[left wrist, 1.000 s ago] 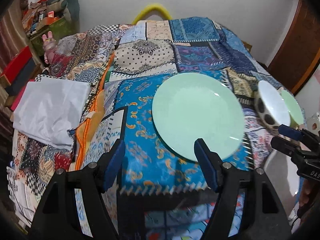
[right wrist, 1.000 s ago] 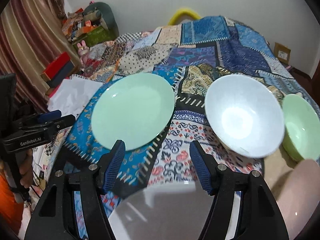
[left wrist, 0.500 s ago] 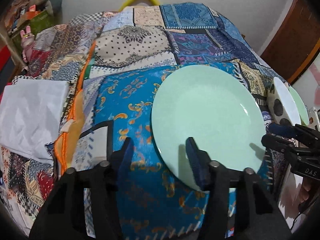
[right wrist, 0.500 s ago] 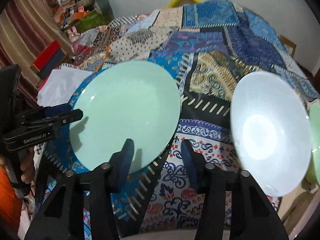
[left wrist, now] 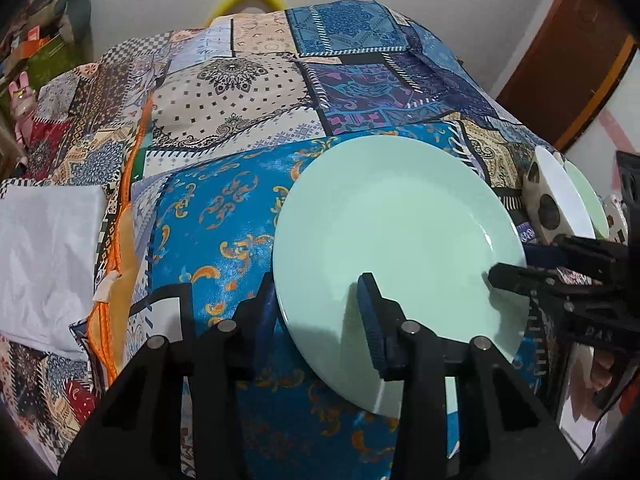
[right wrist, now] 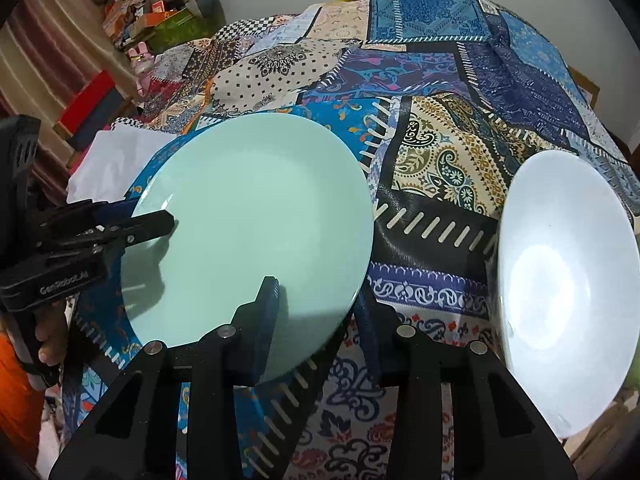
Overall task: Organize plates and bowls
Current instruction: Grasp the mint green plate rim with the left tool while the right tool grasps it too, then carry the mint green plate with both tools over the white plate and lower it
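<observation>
While both tools straddled opposite edges of the mint-green plate (left wrist: pixel 396 236), the step in hand looked like a two-sided pickup; the plate lay flat on the patchwork-covered bed (left wrist: pixel 248 92), filling the centre of the left wrist view and the left half of the right wrist view; the left tool (left wrist: pixel 320 312) had one finger above the plate's lower left rim and one beside and below it, jaws just narrowing around the rim, though whether the pads already pressed it could not be told; the right tool (right wrist: pixel 320 312) stood likewise on the plate's lower right rim, jaws just narrowing, firm contact not clear; a white bowl (right wrist: pixel 560 280) sat at the right of that view, apart from the plate, with a green bowl (left wrist: pixel 588 196) just behind it; to do this well, both tools would likely need to bite equally deep before lifting, then rise together and level, since a glazed plate could slip or tip on soft bedding.
</observation>
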Demonstrator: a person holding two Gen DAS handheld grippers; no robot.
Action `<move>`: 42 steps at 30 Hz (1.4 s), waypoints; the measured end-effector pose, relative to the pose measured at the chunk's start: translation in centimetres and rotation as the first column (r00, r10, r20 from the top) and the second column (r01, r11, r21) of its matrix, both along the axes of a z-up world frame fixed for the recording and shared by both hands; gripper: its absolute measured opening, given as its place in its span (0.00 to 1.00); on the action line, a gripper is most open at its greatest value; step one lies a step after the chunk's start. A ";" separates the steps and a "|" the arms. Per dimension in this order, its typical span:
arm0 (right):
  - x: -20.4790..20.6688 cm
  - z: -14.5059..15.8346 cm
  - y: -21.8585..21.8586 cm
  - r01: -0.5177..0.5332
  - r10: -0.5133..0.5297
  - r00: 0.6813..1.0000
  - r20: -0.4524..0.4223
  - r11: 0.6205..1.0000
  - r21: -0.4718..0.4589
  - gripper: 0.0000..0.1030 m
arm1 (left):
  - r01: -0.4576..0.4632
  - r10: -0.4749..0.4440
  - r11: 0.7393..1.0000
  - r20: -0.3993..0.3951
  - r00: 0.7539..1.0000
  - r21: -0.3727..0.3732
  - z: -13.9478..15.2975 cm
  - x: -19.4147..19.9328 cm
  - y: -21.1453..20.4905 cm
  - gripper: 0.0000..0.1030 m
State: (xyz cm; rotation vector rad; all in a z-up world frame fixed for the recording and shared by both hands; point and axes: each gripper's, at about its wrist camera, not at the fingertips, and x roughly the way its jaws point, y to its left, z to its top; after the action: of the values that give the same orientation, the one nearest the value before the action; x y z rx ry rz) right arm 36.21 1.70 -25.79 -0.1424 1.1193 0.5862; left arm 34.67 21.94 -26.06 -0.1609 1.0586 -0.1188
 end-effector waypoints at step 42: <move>-9.8 7.3 -6.8 -0.044 0.020 0.983 0.182 0.991 0.127 0.21 | -0.049 0.047 0.999 0.111 0.993 0.019 9.3 -13.9 -6.6 0.31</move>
State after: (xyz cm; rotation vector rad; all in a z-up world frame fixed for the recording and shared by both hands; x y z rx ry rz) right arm 26.38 -5.08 -18.51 -0.0984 0.9016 0.6604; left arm 20.78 15.32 -16.76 -0.1581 0.9449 -0.0717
